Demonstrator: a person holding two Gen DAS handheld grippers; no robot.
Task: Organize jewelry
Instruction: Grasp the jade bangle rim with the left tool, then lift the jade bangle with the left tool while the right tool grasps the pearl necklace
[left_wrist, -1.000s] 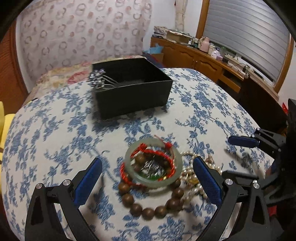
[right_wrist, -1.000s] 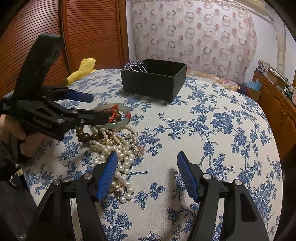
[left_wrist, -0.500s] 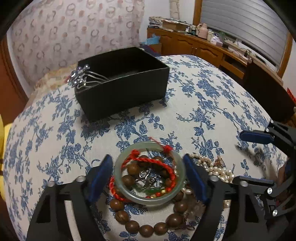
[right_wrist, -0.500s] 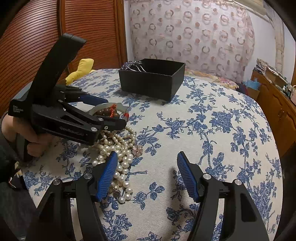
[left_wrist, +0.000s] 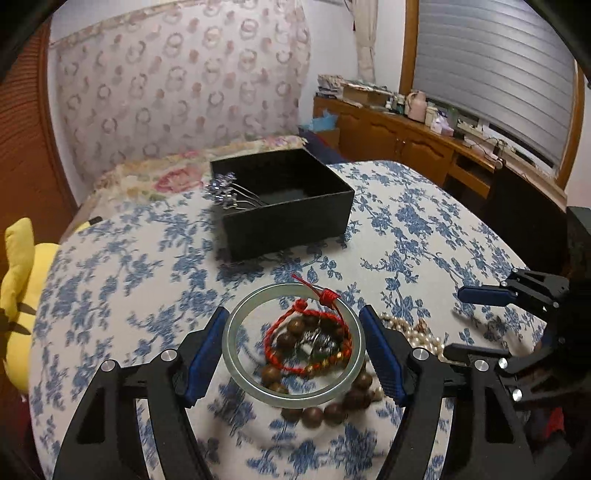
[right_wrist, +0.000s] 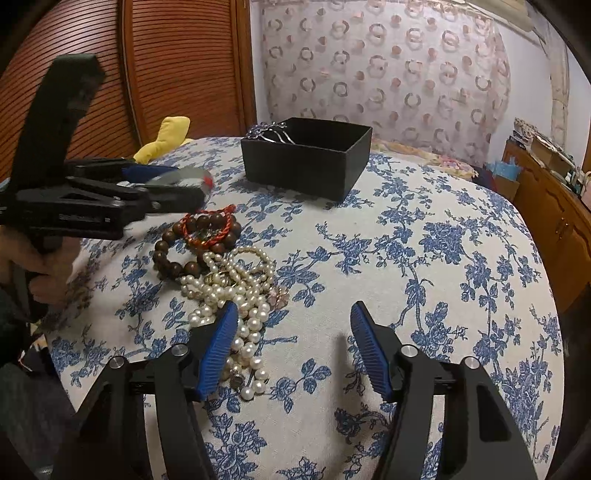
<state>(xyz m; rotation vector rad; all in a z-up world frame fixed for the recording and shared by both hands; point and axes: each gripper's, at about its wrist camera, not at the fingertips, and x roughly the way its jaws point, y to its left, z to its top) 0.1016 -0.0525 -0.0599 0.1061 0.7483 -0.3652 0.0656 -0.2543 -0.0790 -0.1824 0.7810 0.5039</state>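
Pale green jade bangle (left_wrist: 293, 341) clamped across its width in left tool (left_wrist: 293, 343), lifted; black open box (left_wrist: 284, 201) straight ahead. Right tool (right_wrist: 293, 343) wide, empty.

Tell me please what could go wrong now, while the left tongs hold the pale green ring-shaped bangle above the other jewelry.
1. The left tongs grip the smooth pale green jade-like bangle only at two rim points; it could slip and fall onto the brown wooden bead bracelet.
2. The black open box already has a silver hairpin leaning over its wall; the bangle may knock it out.
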